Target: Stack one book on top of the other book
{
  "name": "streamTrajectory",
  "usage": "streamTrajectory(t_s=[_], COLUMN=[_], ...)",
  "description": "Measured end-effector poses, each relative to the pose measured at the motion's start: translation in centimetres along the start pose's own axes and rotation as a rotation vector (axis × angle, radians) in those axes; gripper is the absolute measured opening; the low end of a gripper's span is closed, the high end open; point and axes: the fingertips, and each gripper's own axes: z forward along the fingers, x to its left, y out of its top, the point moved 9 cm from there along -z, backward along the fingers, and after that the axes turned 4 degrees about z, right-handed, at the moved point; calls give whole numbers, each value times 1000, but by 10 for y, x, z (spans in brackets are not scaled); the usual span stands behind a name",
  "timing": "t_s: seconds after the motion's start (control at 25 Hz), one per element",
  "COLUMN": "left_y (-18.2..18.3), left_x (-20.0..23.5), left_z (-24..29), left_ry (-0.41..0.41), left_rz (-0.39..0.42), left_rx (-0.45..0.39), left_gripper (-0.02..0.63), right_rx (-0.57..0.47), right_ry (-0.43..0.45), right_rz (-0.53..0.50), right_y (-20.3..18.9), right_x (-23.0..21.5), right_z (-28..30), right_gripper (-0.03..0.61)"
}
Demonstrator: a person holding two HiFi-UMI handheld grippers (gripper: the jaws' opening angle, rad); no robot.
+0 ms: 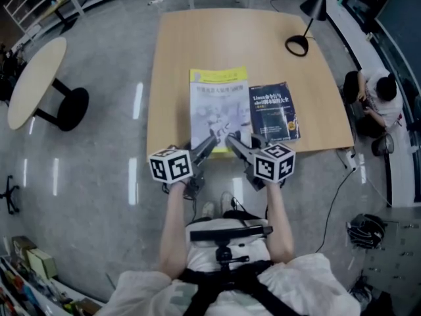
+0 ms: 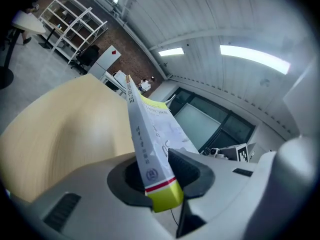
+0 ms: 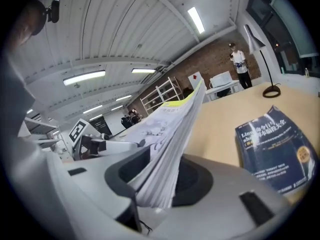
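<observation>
Both grippers hold one book between them. It's the big white and yellow paper book (image 1: 218, 107), & they grip it at the edge nearest the person.

The left gripper (image 1: 212, 139) bites the corner by the spine. In the left gripper view its jaws are clenched on the spine end (image 2: 150, 134), w/ a dark pad pressed on each side. The right gripper (image 1: 230, 139) has the other near corner. In the right gripper view its jaws squeeze the page edges (image 3: 170, 144) tight.

The white book looks tipped up, near end off the light brown wooden worktop (image 1: 197, 38). Can't tell if the far end touches the wood.

The dark blue paper book (image 1: 273, 110) lies flat just beside it, on the person's right, & nothing holds it. It shows low in the right gripper view too (image 3: 272, 151). A black lamp (image 1: 297, 45) stands far off at the back, so it's not in the way.

Step now, I think: pick-up is done & the carry is on. Nothing is stacked yet.

Next move, prob.: both hands go right together, at the same speed, so the book doesn't bend or slip. Get it over the blue book, line up the edges, lower it flat, then let go.
</observation>
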Motion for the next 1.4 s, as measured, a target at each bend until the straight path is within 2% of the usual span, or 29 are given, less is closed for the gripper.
streamTrajectory(t_s=[0.48, 0.88, 1.16, 1.4], left_y=[4, 5, -2, -21], left_x=[-2, -5, -20, -66], left_z=[-8, -12, 25, 103], left_ry=[-32, -33, 18, 46], left_rz=[20, 75, 101, 78], left_rx=[23, 99, 108, 77], left_gripper=[106, 106, 107, 107], right_rx=[-10, -36, -42, 0], right_ry=[-19, -61, -24, 24], right_rz=[-7, 28, 42, 11], right_y=[-2, -11, -9, 12], right_x=[12, 21, -19, -93], right_z=[-1, -8, -26, -84], right_gripper=[126, 126, 127, 127])
